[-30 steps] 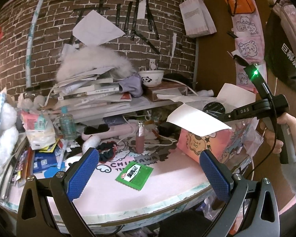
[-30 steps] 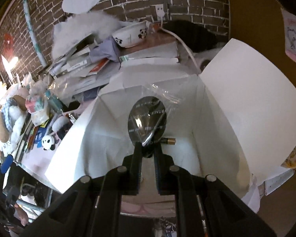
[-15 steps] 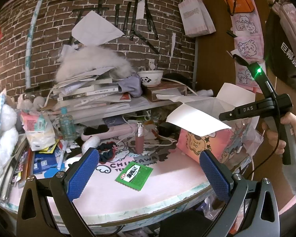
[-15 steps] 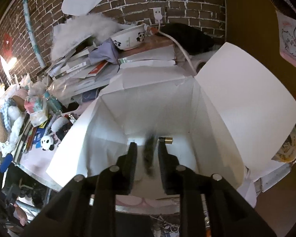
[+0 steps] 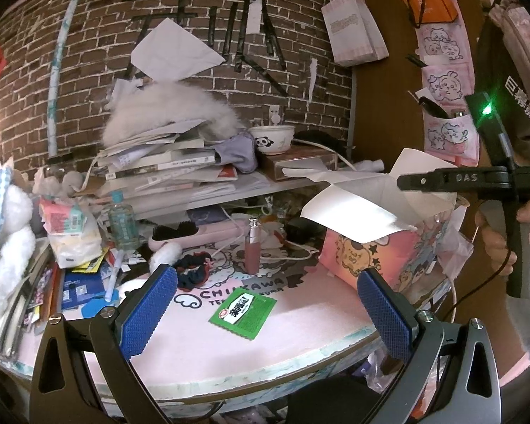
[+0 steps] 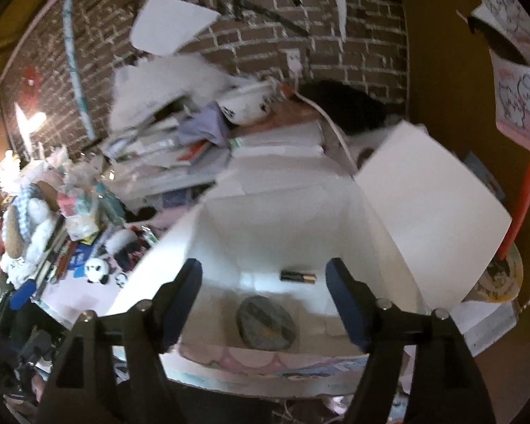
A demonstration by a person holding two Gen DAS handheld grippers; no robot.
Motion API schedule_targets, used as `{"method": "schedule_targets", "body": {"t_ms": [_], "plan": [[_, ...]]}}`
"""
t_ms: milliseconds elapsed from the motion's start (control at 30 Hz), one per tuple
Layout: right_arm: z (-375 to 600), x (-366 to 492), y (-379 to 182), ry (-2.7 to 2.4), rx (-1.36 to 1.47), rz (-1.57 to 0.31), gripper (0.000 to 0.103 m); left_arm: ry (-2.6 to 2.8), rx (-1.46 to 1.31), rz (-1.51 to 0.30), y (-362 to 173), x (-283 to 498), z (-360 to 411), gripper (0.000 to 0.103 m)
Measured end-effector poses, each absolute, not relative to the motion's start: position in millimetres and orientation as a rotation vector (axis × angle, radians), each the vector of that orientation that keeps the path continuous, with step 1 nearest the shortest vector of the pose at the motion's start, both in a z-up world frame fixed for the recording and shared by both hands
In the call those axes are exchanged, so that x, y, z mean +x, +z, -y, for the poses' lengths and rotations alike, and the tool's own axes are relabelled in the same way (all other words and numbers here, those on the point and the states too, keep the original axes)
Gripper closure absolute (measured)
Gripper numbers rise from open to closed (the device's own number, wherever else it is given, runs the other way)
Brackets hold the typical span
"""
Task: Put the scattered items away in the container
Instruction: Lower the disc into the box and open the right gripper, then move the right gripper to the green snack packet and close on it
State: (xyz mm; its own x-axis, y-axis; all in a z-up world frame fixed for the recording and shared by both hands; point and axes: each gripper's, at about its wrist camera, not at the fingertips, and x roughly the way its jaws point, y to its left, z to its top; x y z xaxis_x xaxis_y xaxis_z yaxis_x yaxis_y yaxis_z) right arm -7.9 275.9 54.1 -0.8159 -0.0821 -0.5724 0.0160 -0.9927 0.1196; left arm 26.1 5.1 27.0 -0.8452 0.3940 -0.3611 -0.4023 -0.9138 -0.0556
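1. Right wrist view: the right gripper (image 6: 263, 300) hangs over the open box (image 6: 424, 208), a white-lined carton with stiff flaps folded outward; the picture is motion-blurred.
2. Its jaws have just been opening and now stand well apart, with nothing between the blue textured pads.
3. A flat round dark disc (image 6: 266, 322) lies on the box floor, below the gap between the fingers. A second ago it was clamped upright in the closed jaws.
4. Beyond the disc, also on the box floor, lies a small black-and-gold cylinder (image 6: 298, 276), on its side.
5. Left wrist view: the left gripper (image 5: 265, 307) is spread wide and empty above the pink mat (image 5: 201, 346), unchanged from earlier.
6. A green foil-like sachet (image 5: 243, 312) with serrated edges lies flat on the mat, left of the box (image 5: 371, 251), in the same spot as before.
7. A slim pink bottle (image 5: 252, 247) stands upright beyond the sachet.
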Motion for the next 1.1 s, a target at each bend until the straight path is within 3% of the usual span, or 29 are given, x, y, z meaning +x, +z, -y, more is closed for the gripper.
{"method": "schedule_targets", "body": {"t_ms": [133,500,667,1100], "plan": [[-258.3,6.4,66.3,-2.958,0.784,0.087,0.024,2.697,-0.541,-0.028,24.8,23.4,-2.6,0.001],[-184.6,51.1,68.3,-2.825,0.476,-0.107,0.024,2.742,-0.653,0.009,7.5,6.8,8.4,0.001],[-152.3,60.8,48.2,-2.753,0.47,-0.162,0.032,2.807,-0.71,0.01,-0.7,-1.2,20.5,0.001],[-105.9,46.4,-31.5,-2.594,0.602,-0.107,0.032,2.907,-0.825,0.115,-24.2,-10.9,66.1,0.001]]}}
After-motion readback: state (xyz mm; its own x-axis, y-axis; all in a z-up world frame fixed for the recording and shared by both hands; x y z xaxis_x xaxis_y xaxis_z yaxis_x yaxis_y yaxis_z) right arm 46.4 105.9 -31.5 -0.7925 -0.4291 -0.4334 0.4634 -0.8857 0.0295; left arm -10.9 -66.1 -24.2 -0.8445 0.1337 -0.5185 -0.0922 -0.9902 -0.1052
